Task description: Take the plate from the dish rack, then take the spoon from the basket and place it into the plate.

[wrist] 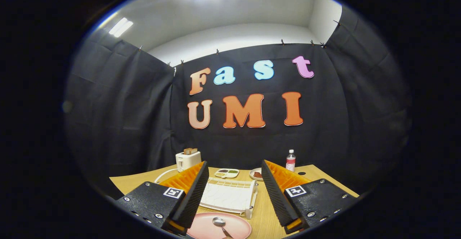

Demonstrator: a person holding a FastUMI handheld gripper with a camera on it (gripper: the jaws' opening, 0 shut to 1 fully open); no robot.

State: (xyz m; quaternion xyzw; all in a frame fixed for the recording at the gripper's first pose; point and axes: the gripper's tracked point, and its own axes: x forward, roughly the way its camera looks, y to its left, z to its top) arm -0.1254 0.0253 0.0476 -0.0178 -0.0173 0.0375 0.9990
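At the table's (144, 181) near edge: pink plate (205, 228), rigid, breakable, spoon (220, 224) lying in it, light and slick, best taken by its handle. My gripper (234, 192) spread wide, empty, above them.

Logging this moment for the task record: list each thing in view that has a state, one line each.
claw: open, holding nothing
pink plate: flat on the table, between the fingers
spoon: lying in the pink plate
dish rack: no dishes in it
toaster: toast sticking up
bottle: upright, capped
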